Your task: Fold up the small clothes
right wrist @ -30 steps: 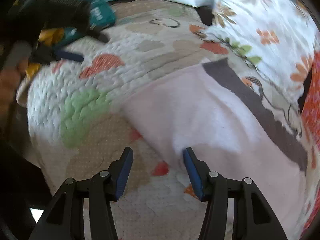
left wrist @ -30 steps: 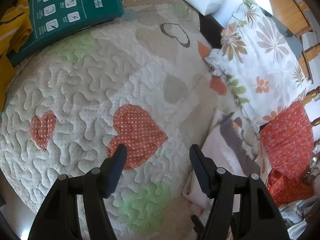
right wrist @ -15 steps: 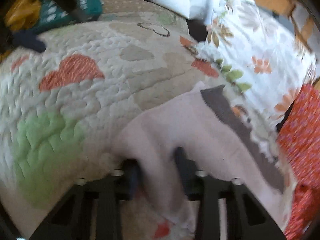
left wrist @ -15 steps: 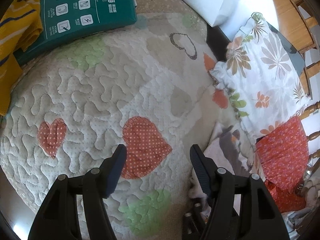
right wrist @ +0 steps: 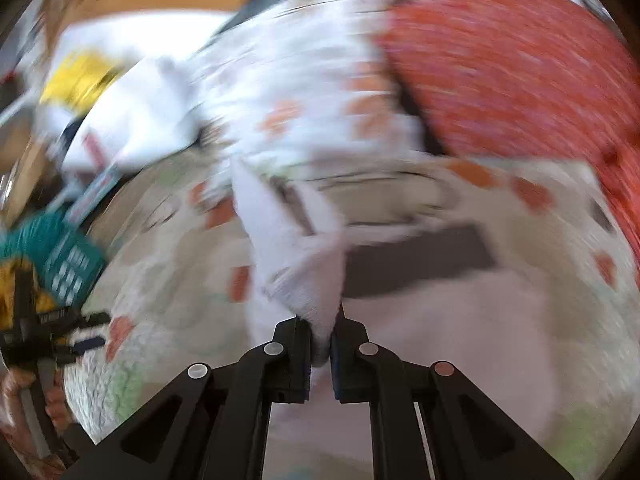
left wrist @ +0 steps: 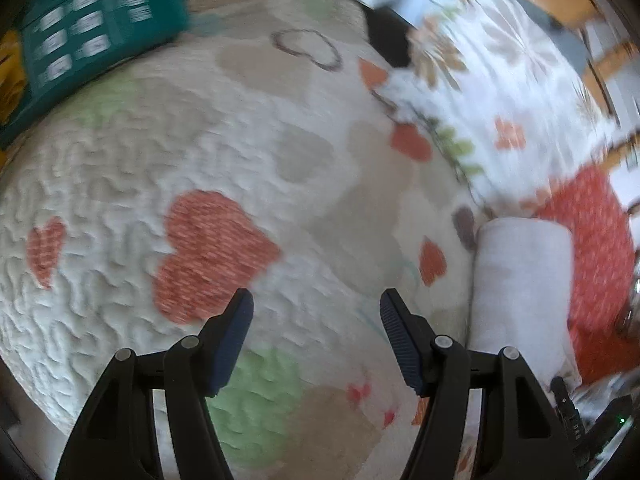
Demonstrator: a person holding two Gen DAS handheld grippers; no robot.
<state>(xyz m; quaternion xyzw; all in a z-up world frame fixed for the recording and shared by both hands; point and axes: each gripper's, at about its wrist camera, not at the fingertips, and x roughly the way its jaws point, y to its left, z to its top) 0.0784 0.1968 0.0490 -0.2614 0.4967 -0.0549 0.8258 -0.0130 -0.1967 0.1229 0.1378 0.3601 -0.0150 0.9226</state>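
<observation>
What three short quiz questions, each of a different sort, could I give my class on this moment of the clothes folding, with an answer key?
1. True or false: the left gripper is shut on the pale garment.
2. Multiple choice: the right gripper is (A) open above the quilt, (B) shut on a pinch of the pale garment, (C) shut on the green box.
3. Fill in: in the left wrist view, the green box lies at the far ____ of the heart-patterned quilt.

Key:
1. False; its jaws stand open with only the quilt between them.
2. B
3. left
</observation>
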